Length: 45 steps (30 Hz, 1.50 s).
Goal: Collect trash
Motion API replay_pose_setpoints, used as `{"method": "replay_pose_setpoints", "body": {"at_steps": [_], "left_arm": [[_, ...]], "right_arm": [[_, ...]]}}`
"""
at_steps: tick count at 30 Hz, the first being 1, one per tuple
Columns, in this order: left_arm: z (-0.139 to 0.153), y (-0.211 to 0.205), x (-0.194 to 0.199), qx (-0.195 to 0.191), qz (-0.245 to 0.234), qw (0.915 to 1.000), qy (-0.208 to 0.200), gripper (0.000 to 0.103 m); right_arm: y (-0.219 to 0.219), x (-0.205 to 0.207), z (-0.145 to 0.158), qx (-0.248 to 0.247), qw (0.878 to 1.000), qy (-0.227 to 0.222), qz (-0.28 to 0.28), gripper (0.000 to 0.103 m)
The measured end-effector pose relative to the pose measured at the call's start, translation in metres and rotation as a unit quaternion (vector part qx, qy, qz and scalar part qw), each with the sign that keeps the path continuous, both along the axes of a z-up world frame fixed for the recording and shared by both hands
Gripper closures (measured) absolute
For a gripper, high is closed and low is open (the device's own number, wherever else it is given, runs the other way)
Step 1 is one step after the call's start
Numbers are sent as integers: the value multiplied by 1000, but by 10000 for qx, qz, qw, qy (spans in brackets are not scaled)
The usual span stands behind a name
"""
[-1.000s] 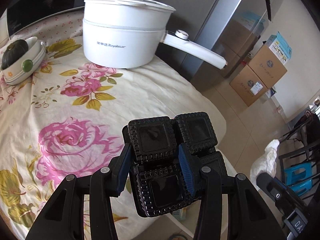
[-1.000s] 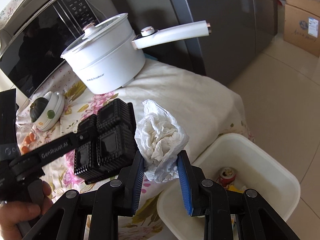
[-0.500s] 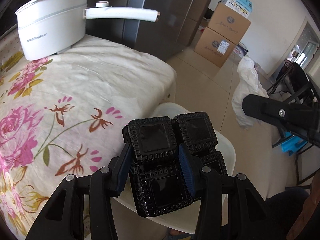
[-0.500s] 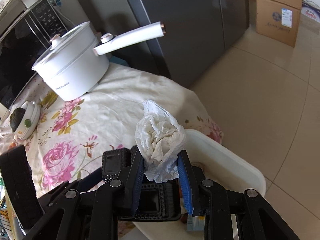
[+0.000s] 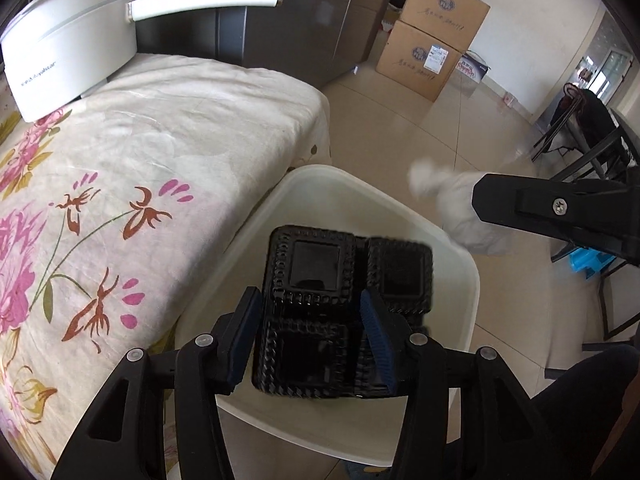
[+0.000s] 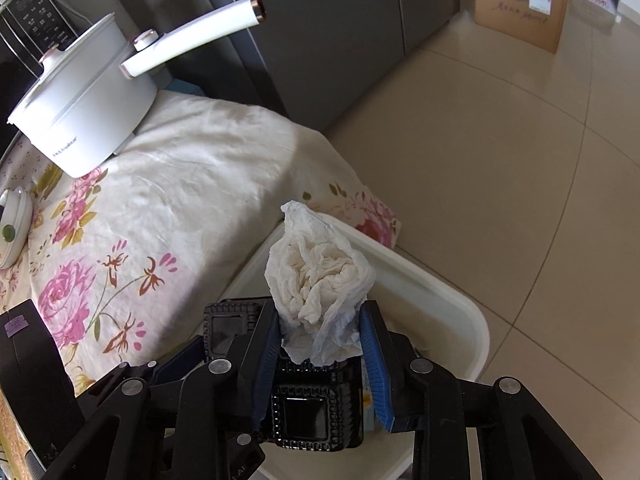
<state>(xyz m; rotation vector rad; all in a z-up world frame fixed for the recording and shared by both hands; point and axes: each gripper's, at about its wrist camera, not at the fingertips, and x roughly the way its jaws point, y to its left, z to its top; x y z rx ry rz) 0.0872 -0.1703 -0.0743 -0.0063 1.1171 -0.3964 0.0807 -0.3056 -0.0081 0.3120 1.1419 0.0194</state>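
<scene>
Left tongs [image 5: 310, 332] first: the jaws have just been opening, and the black plastic tray [image 5: 320, 304] sits between the blue pads [image 5: 244, 334]. A sliver of gap shows on the left pad's side, and whether the right pad touches it I cannot tell, so the grip looks loosened and the tray hangs right over the white bin [image 5: 448, 432]. The tray has square moulded pockets, glossy, with beaded rims.

Over to the right tongs [image 6: 320, 354]: these jaws have just been opening too, and the crumpled white tissue [image 6: 320, 280] stands between them. The wad leans on the left pad, and there is clear daylight between it and the right pad. It bulges up above the pads, directly over the same bin [image 6: 460, 304], with the black tray [image 6: 316, 404] just beneath it.

Outward now. The bin stands on the tiled floor [image 6: 500, 140], pressed against the edge of the bench [image 5: 168, 128], which wears a cream cloth printed with pink roses. At the bench's far end sits a white pot [image 6: 84, 116] with a long handle. Behind it, a dark grey fridge [image 6: 320, 32]. Cardboard boxes [image 5: 432, 48] are stacked by the wall beyond.
</scene>
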Motion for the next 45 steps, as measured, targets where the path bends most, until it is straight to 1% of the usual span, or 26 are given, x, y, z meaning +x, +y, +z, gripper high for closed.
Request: {"method": "replay_pose_setpoints", "body": {"at_steps": [2,5,7,10,12,17,20,22,23,25,26,27,28,30,32,33,37,40,45], "left_arm": [[-2,1,1,-11,16,10000,50,48],[-3,4,3,-29,52,9999,108,43],[-1,6,4,-62,98,9999,121,42],[7,14,6,-151,187,9996,141,42],[13,18,7,-136,257,9995,109,42],[30,26,2,283,417,9986,173,42],[39,36,-5,379,543,9972,353,39],[49,45,-12,472,616,9963,361,38],[55,51,-18,566,671,9956,313,38],[70,64,-32,730,829,9938,86,34],[78,71,-39,805,934,9924,-50,26],[84,78,-47,875,1047,9905,-176,19],[90,84,-54,948,1166,9882,-307,18],[100,96,-70,1118,1359,9828,-568,16],[104,104,-81,1227,1473,9789,-703,15],[106,106,-86,1252,1517,9777,-730,15],[113,114,-103,1191,1520,9780,-792,15],[117,113,-113,1273,1502,9757,-956,15],[109,117,-116,1310,1469,9764,-885,15]], "right_arm": [[-1,1,-1,29,10000,36,-16,56],[1,1,-2,8,10000,44,-26,54],[1,1,-1,12,10000,47,-27,53],[1,1,-1,33,10000,42,-56,51],[-1,1,-1,60,9999,35,-89,51],[-4,1,-1,175,9997,50,-152,47],[0,-1,1,322,9995,49,-51,46],[6,-5,6,319,9995,2,56,43],[10,-8,10,299,9995,-50,134,41],[21,-17,22,243,9988,-253,346,39],[29,-23,30,206,9977,-405,501,37],[36,-29,37,160,9962,-563,651,30],[43,-35,45,111,9943,-734,764,26],[56,-49,58,33,9900,-1075,912,8],[66,-62,63,-68,9872,-1272,955,4],[70,-66,63,-107,9870,-1307,929,4],[76,-81,51,92,9901,-1165,779,4],[76,-92,36,205,9934,-1005,518,4],[74,-104,15,27,9968,-751,289,4]]}}
